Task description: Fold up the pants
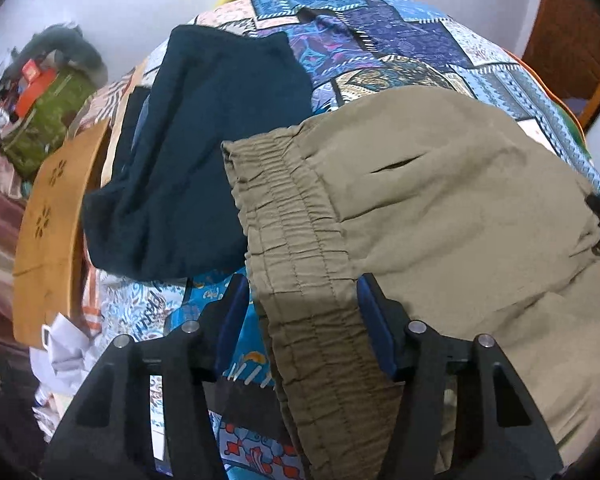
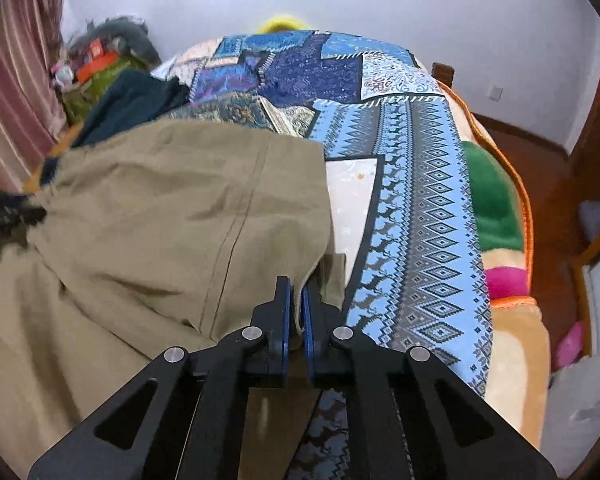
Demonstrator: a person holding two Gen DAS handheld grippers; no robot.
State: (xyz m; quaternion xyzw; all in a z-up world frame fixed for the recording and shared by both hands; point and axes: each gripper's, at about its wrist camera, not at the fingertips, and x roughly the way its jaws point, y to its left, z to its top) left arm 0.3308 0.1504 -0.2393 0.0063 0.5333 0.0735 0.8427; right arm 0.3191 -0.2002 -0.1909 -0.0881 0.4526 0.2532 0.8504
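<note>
The soft tan cloth pants (image 1: 440, 208) lie sideways on the bed. The left gripper (image 1: 302, 308) straddles their waistband, jaws wide. The right gripper (image 2: 296, 304) pinches their edge.

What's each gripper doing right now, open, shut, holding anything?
Left gripper: open, straddling the khaki pants waistband, pads not pressing.
Right gripper: shut on the pants' edge.
</note>
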